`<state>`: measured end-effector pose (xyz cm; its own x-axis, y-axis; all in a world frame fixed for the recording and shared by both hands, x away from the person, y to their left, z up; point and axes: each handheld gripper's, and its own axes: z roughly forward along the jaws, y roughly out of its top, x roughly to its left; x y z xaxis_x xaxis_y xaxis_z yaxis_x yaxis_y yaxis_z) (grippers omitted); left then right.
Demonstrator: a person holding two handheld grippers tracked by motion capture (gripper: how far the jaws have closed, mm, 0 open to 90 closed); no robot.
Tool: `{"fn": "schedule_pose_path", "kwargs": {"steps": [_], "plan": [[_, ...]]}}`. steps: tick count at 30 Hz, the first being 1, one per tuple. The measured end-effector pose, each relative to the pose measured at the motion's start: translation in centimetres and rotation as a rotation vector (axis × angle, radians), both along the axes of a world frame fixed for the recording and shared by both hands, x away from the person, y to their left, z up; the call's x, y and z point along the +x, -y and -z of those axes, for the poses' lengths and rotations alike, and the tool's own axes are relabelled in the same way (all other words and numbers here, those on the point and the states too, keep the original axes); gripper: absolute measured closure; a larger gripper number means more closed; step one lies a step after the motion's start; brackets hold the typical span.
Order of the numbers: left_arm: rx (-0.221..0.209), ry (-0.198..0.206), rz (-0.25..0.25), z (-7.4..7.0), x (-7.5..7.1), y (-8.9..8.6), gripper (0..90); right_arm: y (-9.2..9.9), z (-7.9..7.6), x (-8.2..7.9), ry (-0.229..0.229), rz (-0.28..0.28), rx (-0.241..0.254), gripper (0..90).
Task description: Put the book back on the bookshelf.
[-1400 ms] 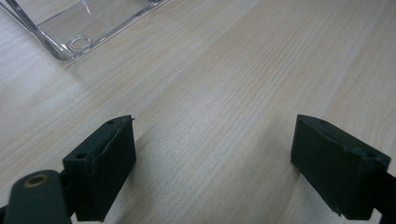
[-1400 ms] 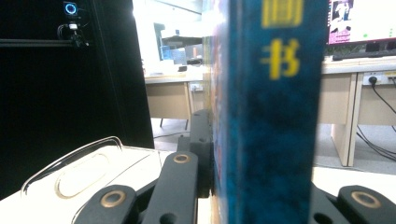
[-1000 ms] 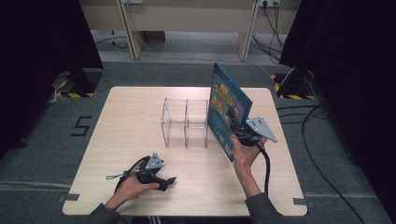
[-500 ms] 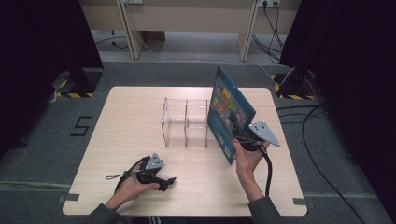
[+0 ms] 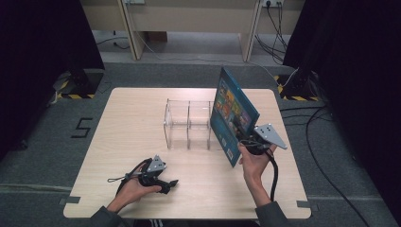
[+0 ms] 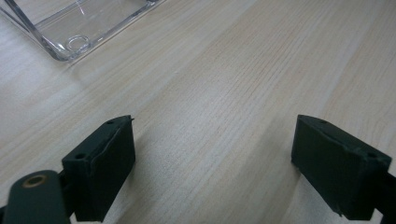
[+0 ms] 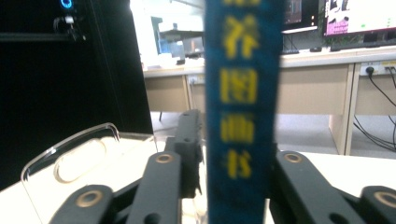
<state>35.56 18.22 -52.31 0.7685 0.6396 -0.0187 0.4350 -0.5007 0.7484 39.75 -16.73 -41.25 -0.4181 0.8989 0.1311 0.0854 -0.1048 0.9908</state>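
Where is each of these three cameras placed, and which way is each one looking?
High view: sits above the person's side, looking forward and down on the table; both forearms, the left gripper and the right gripper show.
Left gripper view: rides the left gripper, looking down along its open jaws at bare tabletop.
Right gripper view: rides the right gripper, looking level along its jaws at the blue book standing between them.
Shared: the clear rack shows in all three; its corner appears in the left gripper view.

Black "5" (image 5: 83, 127) was marked on grey floor left of the light wooden table (image 5: 142, 123); yellow Chinese characters ran down the blue book's spine (image 7: 243, 116), blurred.
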Motion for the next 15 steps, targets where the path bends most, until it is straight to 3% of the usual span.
{"fn": "schedule_pose_path", "kwargs": {"steps": [3,15], "plan": [[0.000,-0.001,0.000,0.0,0.0,0.0,12.7,0.3,0.2,-0.2,-0.022,-0.011,-0.012,67.5],[0.000,-0.001,0.000,0.0,0.0,0.0,12.7,1.4,0.7,-1.9,-0.039,-0.040,-0.059,62.9]]}}
